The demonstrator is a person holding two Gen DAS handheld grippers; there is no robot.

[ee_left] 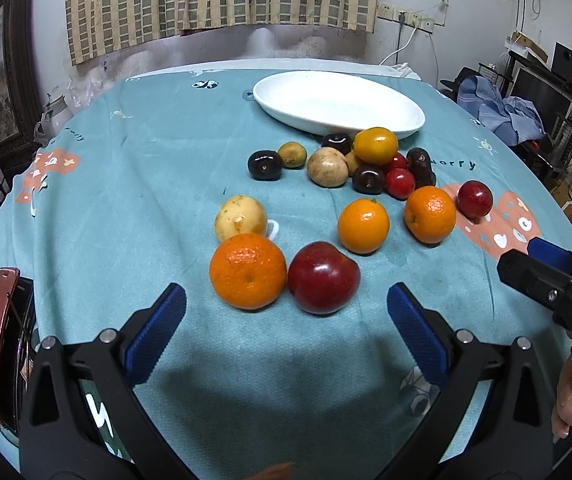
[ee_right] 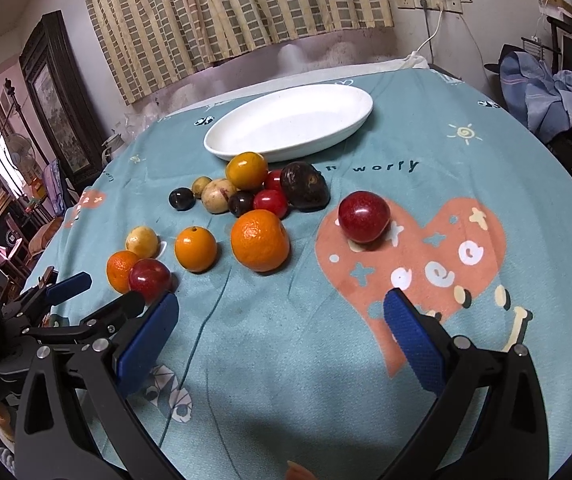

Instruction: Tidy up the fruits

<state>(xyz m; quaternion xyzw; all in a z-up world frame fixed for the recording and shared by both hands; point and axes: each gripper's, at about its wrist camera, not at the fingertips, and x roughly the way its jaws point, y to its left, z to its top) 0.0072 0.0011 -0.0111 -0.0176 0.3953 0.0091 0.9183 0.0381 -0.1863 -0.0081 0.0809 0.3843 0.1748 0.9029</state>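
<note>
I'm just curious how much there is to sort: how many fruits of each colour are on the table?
orange fruits: 4
red fruits: 4
dark fruits: 4
yellow-tan fruits: 4 (one mostly hidden)
Total: 16

L wrist cam: low over near table edge, facing fwd toward white dish (ee_left: pixel 338 102) and curtain wall, close on nearest orange (ee_left: pixel 247 271). R wrist cam: further right, angled left. Both share the fruit spread, dish; each sees the other gripper at frame edge.
</note>
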